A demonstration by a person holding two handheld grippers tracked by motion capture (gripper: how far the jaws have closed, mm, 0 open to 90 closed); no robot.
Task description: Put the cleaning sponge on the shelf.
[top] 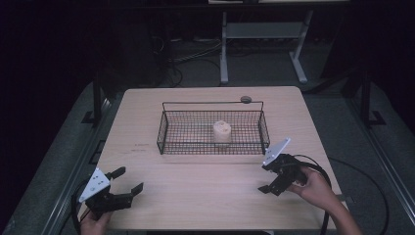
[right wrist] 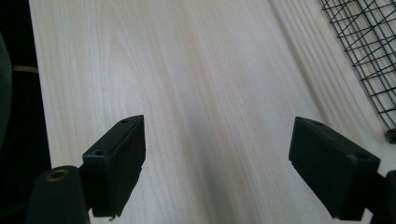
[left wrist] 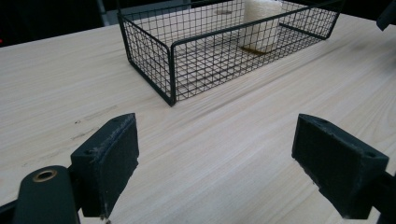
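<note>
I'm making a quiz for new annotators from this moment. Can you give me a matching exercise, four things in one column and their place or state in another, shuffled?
Things:
1. wire basket
2. cream cylinder
3. left gripper
4. right gripper

Places or states:
A. open, at the table's near left corner
B. upright inside the basket, right of its middle
C. open, near the table's right edge, held in a hand
D. black mesh, on the middle of the wooden table

Pairs: 1-D, 2-B, 3-A, 4-C
</note>
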